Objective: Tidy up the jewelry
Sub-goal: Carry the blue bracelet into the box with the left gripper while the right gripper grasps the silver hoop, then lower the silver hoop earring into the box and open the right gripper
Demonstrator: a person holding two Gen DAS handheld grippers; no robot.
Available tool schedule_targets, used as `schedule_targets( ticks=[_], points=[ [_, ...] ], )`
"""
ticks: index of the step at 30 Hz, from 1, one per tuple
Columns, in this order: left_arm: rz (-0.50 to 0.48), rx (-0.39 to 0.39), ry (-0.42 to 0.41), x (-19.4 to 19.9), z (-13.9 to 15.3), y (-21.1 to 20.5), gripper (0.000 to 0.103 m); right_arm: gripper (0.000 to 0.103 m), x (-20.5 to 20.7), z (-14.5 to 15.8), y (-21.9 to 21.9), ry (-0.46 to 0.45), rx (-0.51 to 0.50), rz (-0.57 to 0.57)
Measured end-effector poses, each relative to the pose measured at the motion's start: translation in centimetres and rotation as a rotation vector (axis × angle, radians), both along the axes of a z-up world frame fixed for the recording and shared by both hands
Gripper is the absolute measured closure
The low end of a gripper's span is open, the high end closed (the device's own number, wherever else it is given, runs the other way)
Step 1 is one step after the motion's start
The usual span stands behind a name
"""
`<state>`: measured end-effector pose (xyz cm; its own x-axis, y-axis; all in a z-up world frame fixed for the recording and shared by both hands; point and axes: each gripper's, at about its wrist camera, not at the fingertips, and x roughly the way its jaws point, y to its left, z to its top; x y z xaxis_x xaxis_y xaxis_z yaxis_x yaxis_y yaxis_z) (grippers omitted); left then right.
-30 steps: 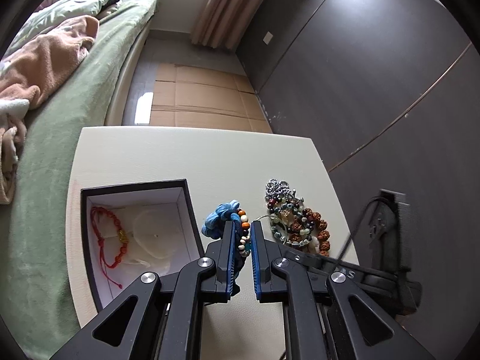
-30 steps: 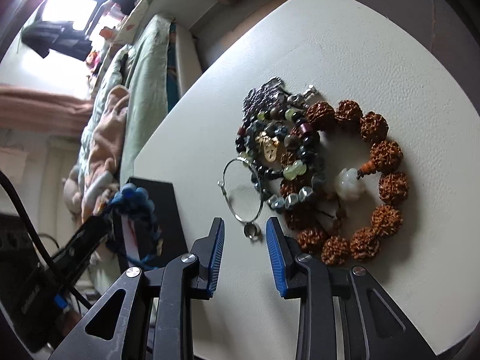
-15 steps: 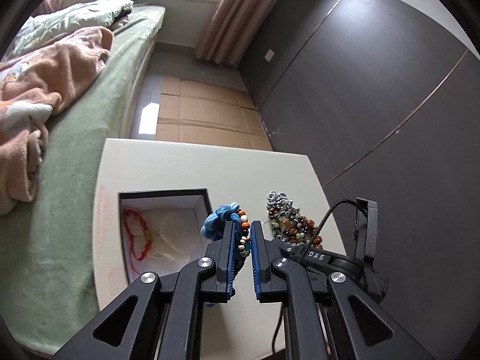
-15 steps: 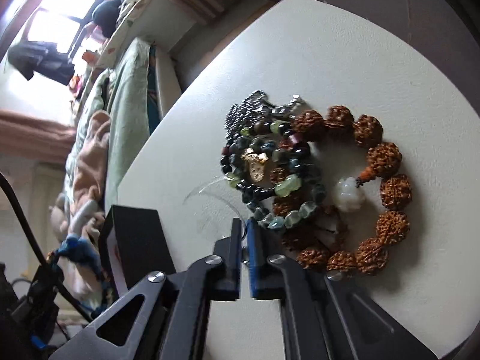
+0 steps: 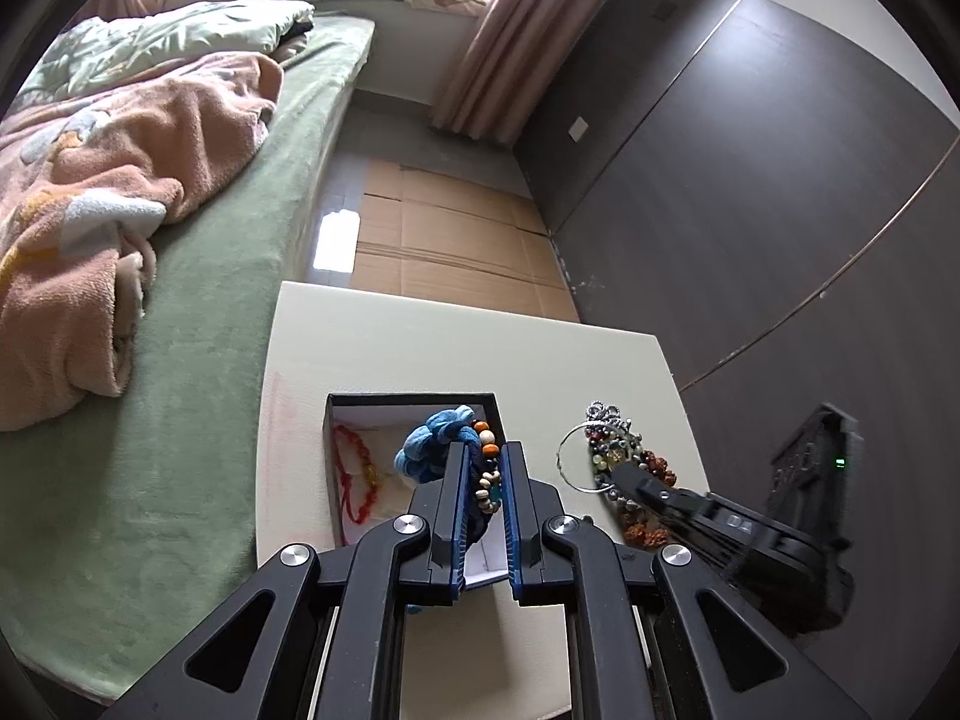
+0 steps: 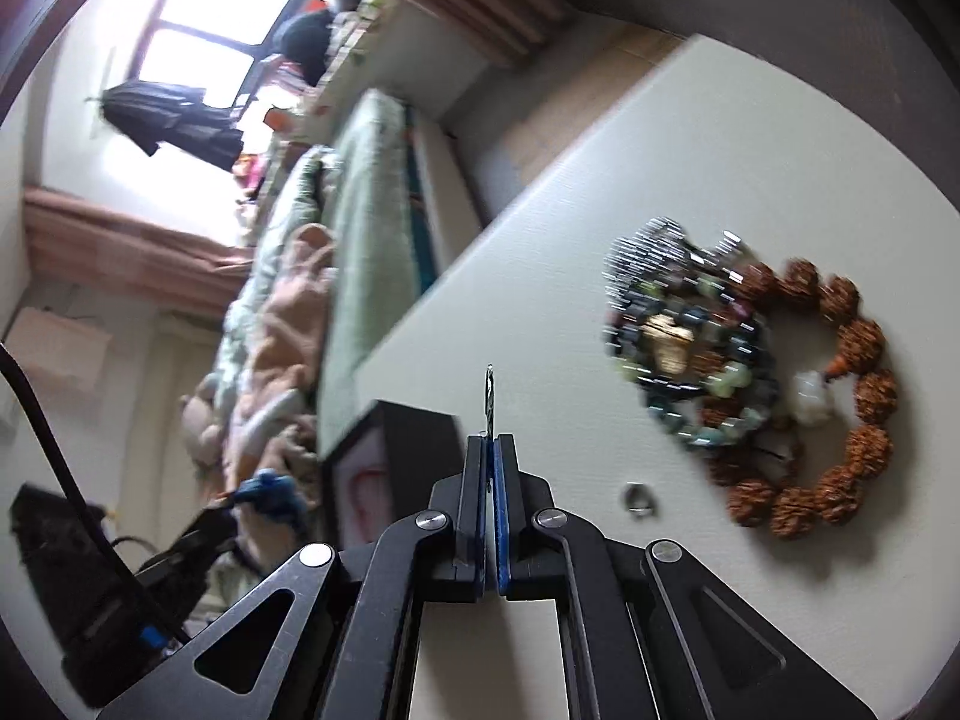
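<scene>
L gripper [image 5: 480,480] is pinching a soft blue beaded bracelet [image 5: 447,441] over the black box [image 5: 414,402]. R gripper [image 6: 492,450] is pinching a thin wire hoop [image 6: 490,396] by its rim, left of the bead pile [image 6: 750,384]; prob light, springy, easily bent.

Right wrist view motion-blurred: heap of mixed bead bracelets [image 6: 708,348] smeared, single beads indistinct. Thin silver wire hoop [image 6: 490,402] seen edge-on only. Black open box with white lining [image 5: 414,402]: near wall hidden behind left gripper [image 5: 485,462]; red cord bracelet [image 5: 354,474] detail too small.
</scene>
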<state>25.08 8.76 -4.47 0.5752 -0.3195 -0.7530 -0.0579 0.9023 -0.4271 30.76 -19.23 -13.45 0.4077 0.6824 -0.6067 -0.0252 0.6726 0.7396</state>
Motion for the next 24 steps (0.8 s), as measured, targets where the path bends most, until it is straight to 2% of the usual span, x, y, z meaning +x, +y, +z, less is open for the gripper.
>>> schedule_targets(
  ticks=[2, 5, 7, 8, 9, 16, 24],
  points=[
    [-0.010, -0.017, 0.011, 0.4, -0.4, -0.1, 0.092, 0.099, -0.2, 1.0, 0.7, -0.041, 0.027, 0.030],
    [-0.002, -0.027, 0.080, 1.2, -1.6, -0.2, 0.088, 0.099, -0.3, 2.0, 1.9, -0.085, 0.049, 0.066],
    [0.004, -0.025, 0.082, 1.3, -1.9, 0.0, 0.063, 0.099, -0.3, 2.4, 2.5, -0.103, 0.061, 0.085],
    [0.007, -0.026, 0.075, 1.2, -1.8, 0.0, 0.033, 0.099, -0.4, 2.5, 2.8, -0.108, 0.067, 0.094],
    [0.014, -0.028, 0.064, 1.1, -1.7, 0.2, 0.017, 0.099, -0.4, 2.7, 3.0, -0.114, 0.073, 0.103],
    [0.080, 0.007, 0.039, -0.2, -0.9, 1.8, 0.017, 0.099, -0.6, 3.1, 5.4, -0.145, 0.080, 0.176],
    [0.108, 0.007, 0.045, -1.1, -0.8, 3.1, 0.017, 0.099, -0.3, 2.2, 8.2, -0.120, 0.087, 0.227]
  ],
)
